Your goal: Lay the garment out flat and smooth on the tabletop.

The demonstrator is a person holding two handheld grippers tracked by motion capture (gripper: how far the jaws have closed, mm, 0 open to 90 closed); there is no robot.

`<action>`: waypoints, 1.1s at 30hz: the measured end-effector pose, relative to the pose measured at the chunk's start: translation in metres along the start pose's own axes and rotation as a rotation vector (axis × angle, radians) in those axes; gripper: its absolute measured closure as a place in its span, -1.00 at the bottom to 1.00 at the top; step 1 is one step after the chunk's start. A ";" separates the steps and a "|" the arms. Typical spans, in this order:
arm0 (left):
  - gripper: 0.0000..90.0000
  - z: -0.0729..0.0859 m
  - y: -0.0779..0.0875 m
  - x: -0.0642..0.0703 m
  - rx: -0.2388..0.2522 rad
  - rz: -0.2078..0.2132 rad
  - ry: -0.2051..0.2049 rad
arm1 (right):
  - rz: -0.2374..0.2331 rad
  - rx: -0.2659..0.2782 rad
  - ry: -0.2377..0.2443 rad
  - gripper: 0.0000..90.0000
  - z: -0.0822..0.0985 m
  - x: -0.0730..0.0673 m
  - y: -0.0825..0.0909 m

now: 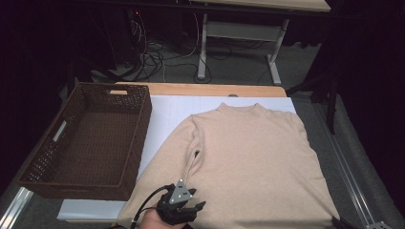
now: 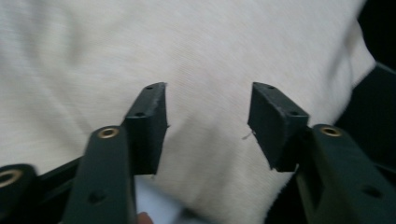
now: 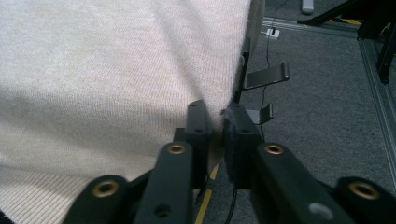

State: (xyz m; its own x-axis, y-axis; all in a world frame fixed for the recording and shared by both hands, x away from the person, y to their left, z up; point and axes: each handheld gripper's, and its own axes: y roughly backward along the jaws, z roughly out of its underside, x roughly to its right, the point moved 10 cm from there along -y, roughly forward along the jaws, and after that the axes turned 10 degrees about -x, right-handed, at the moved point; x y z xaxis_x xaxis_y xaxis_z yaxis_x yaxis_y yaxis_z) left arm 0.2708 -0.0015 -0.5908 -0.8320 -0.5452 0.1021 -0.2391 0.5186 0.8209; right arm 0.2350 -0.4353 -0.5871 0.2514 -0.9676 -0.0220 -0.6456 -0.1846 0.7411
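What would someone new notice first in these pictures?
A beige sweater spread flat across the white-covered table stands out first. To its left sits a brown wicker basket. At the near hem, the left hand-held gripper hovers open over the knit, while the right hand-held gripper is pinched on the sweater's edge.

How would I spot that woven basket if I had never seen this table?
Find the wooden table with its white cover, where a cream sweater lies spread flat. Look left of the sweater: the basket stands at the table's left edge. It is dark brown wicker, rectangular, with cut-out handles, and nothing lies inside.
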 end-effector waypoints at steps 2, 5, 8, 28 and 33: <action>0.14 0.000 -0.003 0.004 0.042 -0.025 -0.025 | -0.001 -0.002 0.008 0.90 -0.001 0.000 0.001; 0.56 -0.003 -0.005 0.008 0.039 -0.012 -0.034 | 0.033 0.005 0.020 0.91 -0.004 0.004 0.005; 0.83 -0.003 -0.004 0.013 0.041 0.032 -0.038 | 0.056 0.021 0.003 0.92 -0.005 0.012 0.010; 0.13 0.007 0.027 -0.016 0.126 -0.051 0.106 | -0.021 0.102 -0.040 0.26 -0.023 0.008 0.017; 0.17 0.028 0.026 -0.036 0.059 -0.137 0.162 | -0.046 0.126 -0.005 0.25 -0.038 -0.003 0.013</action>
State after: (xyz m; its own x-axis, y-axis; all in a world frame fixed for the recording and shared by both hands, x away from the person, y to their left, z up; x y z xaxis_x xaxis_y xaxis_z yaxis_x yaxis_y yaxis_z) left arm 0.2805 0.0493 -0.5888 -0.6996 -0.7095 0.0850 -0.3771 0.4676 0.7995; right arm 0.2532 -0.4282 -0.5513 0.2792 -0.9585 -0.0575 -0.7192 -0.2485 0.6489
